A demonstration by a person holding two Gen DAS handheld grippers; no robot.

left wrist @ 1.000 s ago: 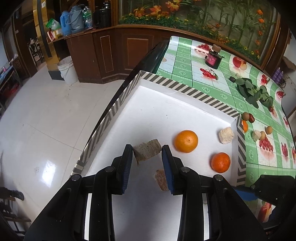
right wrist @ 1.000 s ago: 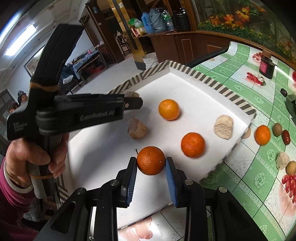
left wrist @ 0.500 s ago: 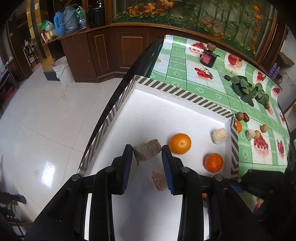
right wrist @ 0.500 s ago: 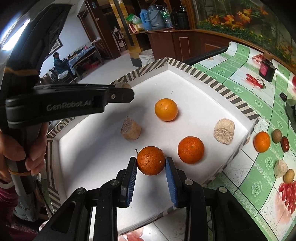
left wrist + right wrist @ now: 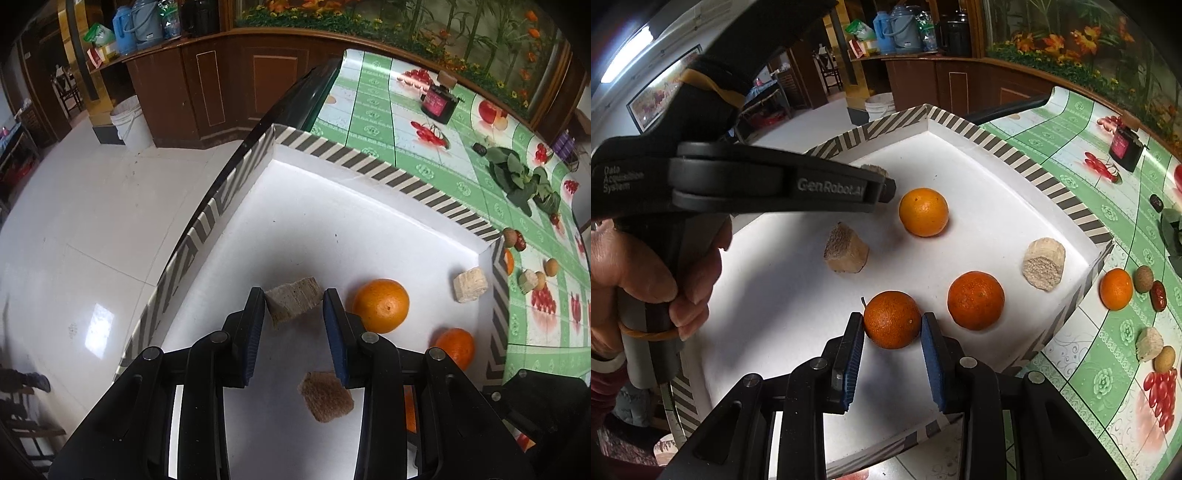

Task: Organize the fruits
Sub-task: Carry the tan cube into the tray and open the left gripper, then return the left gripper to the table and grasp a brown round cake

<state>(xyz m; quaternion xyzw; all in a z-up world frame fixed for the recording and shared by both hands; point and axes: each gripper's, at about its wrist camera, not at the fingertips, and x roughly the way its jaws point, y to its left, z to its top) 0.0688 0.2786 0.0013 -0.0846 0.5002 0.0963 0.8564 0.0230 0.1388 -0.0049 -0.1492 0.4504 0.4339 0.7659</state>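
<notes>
Fruit split between tray and worktop; placing step in hand, both tools loaded over the tray (image 5: 1015, 147).

Nearest, right tool (image 5: 892, 328): clamped on a dark orange (image 5: 892, 319), pads on both flanks, orange low over or on the white tray floor at the near edge; cannot tell if it touches. Left tool (image 5: 293, 306): closed narrow on a tan chunk (image 5: 293, 301), held above the floor, angled down into the tray. Hand (image 5: 646, 273) on the left tool's handle seen from the right wrist view.

In tray already: brown chunk (image 5: 327, 397) just under the left tool, orange (image 5: 380, 304) just right of it, second orange (image 5: 975, 304) beside the right tool's load, pale chunk (image 5: 1043, 264) near the far right wall.

Beyond, on the green worktop (image 5: 1108, 354): one orange (image 5: 1115, 288), small brown and red fruits, another pale chunk; not yet moved.

Next, by judgement: lower each load to a bare patch, group like with like, release only once settled. Oranges likely to roll; keep clear of neighbours. Then reach over the striped wall for the worktop pieces.
</notes>
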